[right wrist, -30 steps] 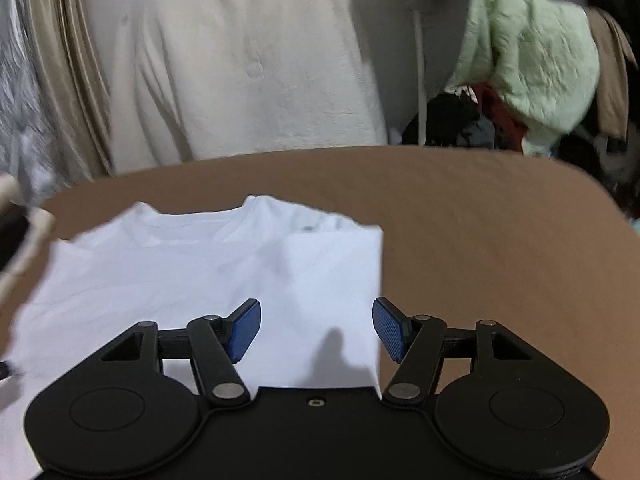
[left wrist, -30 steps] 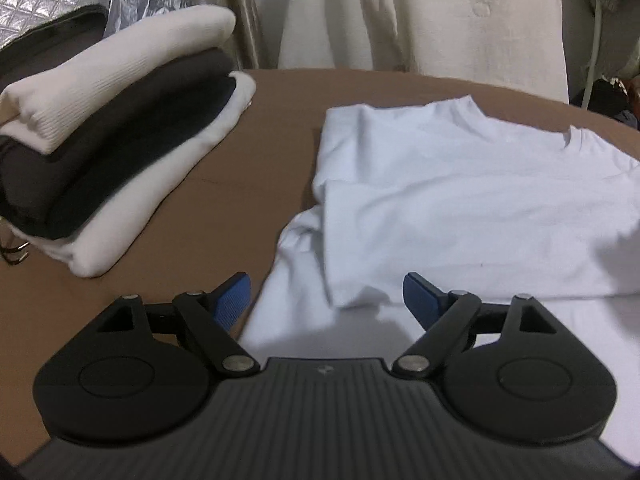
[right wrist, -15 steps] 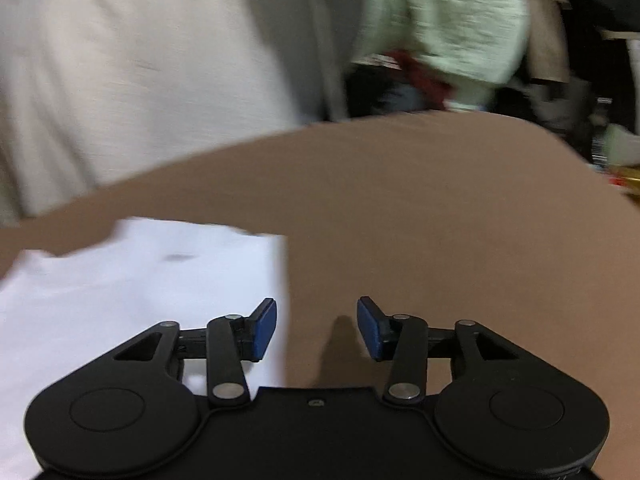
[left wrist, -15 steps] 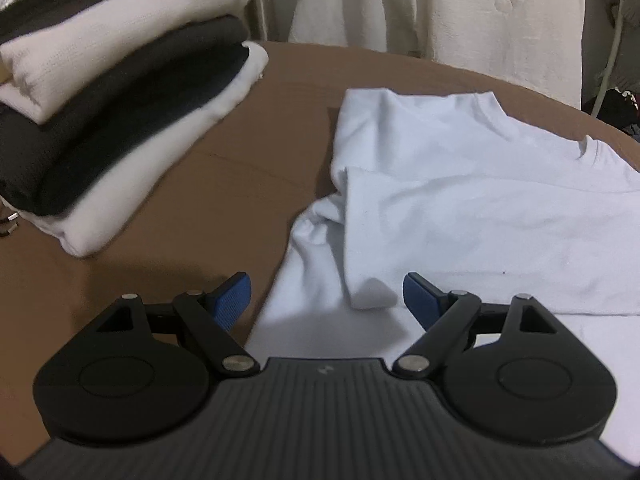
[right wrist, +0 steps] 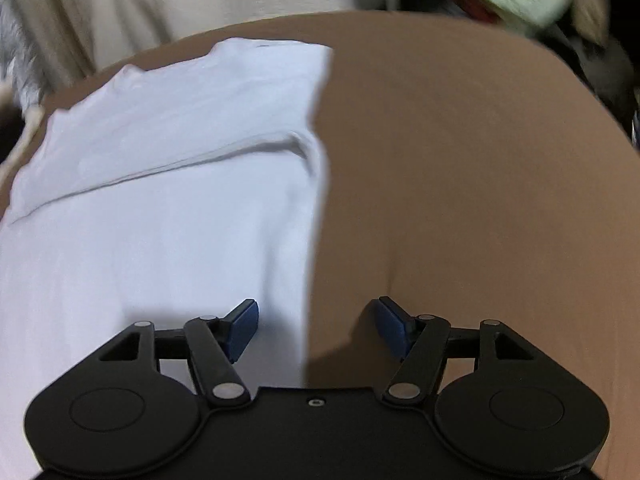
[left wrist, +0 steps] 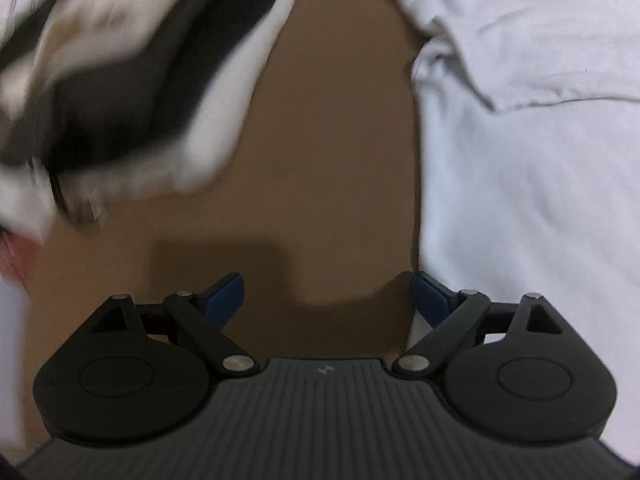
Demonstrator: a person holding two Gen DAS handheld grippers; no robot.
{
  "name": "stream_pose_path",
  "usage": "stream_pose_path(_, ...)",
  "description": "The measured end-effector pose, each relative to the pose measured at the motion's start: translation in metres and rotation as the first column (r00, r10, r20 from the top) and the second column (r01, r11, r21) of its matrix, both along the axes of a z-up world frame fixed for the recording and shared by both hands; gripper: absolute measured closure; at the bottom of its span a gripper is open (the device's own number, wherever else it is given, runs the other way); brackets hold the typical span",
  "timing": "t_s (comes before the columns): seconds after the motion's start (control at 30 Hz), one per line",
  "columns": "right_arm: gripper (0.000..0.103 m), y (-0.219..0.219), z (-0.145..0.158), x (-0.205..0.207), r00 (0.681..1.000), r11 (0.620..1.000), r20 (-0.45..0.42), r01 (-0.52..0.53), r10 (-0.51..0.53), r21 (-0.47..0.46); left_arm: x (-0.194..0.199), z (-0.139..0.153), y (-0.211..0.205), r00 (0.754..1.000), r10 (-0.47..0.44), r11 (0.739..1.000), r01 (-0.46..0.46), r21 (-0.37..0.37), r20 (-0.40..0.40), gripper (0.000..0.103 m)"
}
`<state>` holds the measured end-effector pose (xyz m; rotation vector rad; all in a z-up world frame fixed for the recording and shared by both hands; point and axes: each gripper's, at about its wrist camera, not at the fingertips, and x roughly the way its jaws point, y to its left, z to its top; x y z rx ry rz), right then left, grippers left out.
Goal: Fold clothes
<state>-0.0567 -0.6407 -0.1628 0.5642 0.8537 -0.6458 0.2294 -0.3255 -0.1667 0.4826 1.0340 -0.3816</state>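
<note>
White cotton T-shirt (left wrist: 532, 184) lying flat on the brown table surface (left wrist: 332, 152), both sleeves turned in over the chest so that the long side edges run straight; the lengthwise folds are judged done, the crosswise fold of hem toward collar is judged still to come. Left gripper (left wrist: 326, 300), jaws opening and already wide, nothing between them: bare table lies ahead of it, the shirt's left edge passing just beside its right-hand blue pad. Right gripper (right wrist: 316, 324), jaws opening to a middling gap, nothing held: the shirt's right edge (right wrist: 316, 184) runs forward from between its two fingers, the left pad over cloth, the right pad over bare table. Both grippers thus stand at the lower corners of the shirt, a position that suits taking hold of the hem. Ahead and to the left of the left gripper, a blurred stack of folded cream and black garments (left wrist: 132, 80), judged finished work. No brand, label or legible writing is visible on shirt, stack or table; a small pale mark on the left gripper's ribbed body cannot be read
</note>
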Motion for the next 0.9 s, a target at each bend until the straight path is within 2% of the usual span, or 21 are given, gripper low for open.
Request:
stream_pose_path(0.03, 0.033, 0.001, 0.003, -0.009, 1.000, 0.999, 0.030, 0.007, -0.009, 0.047, -0.002, -0.001, 0.013, 0.999, 0.023, 0.999, -0.025, -0.041, -0.044, 0.012)
stream_pose_path(0.07, 0.033, 0.001, 0.004, -0.019, 0.998, 0.993, 0.061, 0.016, -0.024, 0.119, -0.003, -0.003, 0.027, 0.990, 0.033, 0.990, -0.051, -0.129, -0.137, 0.012)
stream_pose_path(0.1, 0.033, 0.000, 0.001, -0.029, 0.995, 0.979, 0.093, 0.022, -0.042, 0.205, -0.005, -0.006, 0.040, 0.974, 0.034, 0.974, -0.083, -0.209, -0.226, 0.011)
stream_pose_path(0.13, 0.033, 0.001, -0.007, -0.040, 0.990, 0.950, 0.123, 0.023, -0.064, 0.313, -0.010, -0.009, 0.051, 0.961, 0.033, 0.961, -0.106, -0.255, -0.275, 0.009)
stream_pose_path(0.17, 0.033, 0.003, -0.015, -0.050, 0.985, 0.911, 0.148, 0.019, -0.088, 0.411, -0.015, -0.008, 0.054, 0.966, 0.016, 0.964, -0.083, -0.251, -0.257, 0.009)
stream_pose_path(0.23, 0.033, 0.009, -0.026, -0.066, 0.979, 0.868, 0.175, 0.006, -0.106, 0.497, -0.025, -0.006, 0.055, 0.973, -0.021, 0.973, -0.033, -0.227, -0.228, 0.009)
stream_pose_path(0.33, 0.033, 0.023, -0.027, -0.077, 0.979, 0.850, 0.182, -0.021, -0.089, 0.527, -0.027, -0.003, 0.054, 0.970, -0.051, 0.968, -0.011, -0.251, -0.239, 0.009)
stream_pose_path(0.5, 0.033, 0.039, -0.031, -0.077, 0.987, 0.846, 0.159, -0.094, 0.010, 0.525, -0.025, -0.005, 0.060, 0.967, -0.022, 0.969, -0.042, -0.242, -0.255, 0.007)
stream_pose_path(0.6, 0.027, 0.038, -0.032, -0.071, 0.988, 0.833, 0.154, -0.108, 0.028, 0.542, -0.027, -0.004, 0.061, 0.966, -0.052, 0.965, -0.017, -0.261, -0.254, 0.008)
stream_pose_path(0.67, 0.026, 0.036, -0.032, -0.074, 0.984, 0.823, 0.176, -0.122, 0.028, 0.555, -0.028, -0.003, 0.062, 0.961, -0.092, 0.953, 0.009, -0.304, -0.261, 0.014)
stream_pose_path(0.73, 0.027, 0.040, -0.030, -0.082, 0.978, 0.818, 0.202, -0.150, 0.042, 0.555, -0.030, 0.000, 0.063, 0.944, -0.163, 0.921, 0.041, -0.389, -0.287, 0.023)
stream_pose_path(0.8, 0.027, 0.044, -0.031, -0.078, 0.966, 0.781, 0.243, -0.216, 0.085, 0.586, -0.030, 0.000, 0.061, 0.930, -0.205, 0.899, 0.055, -0.434, -0.306, 0.031)
stream_pose_path(0.83, 0.027, 0.046, -0.032, -0.074, 0.960, 0.762, 0.260, -0.242, 0.100, 0.601, -0.029, 0.000, 0.059, 0.928, -0.210, 0.895, 0.056, -0.442, -0.308, 0.036)
stream_pose_path(0.9, 0.028, 0.048, -0.038, -0.058, 0.961, 0.758, 0.247, -0.255, 0.127, 0.600, -0.028, -0.001, 0.059, 0.932, -0.200, 0.899, 0.052, -0.434, -0.302, 0.046)
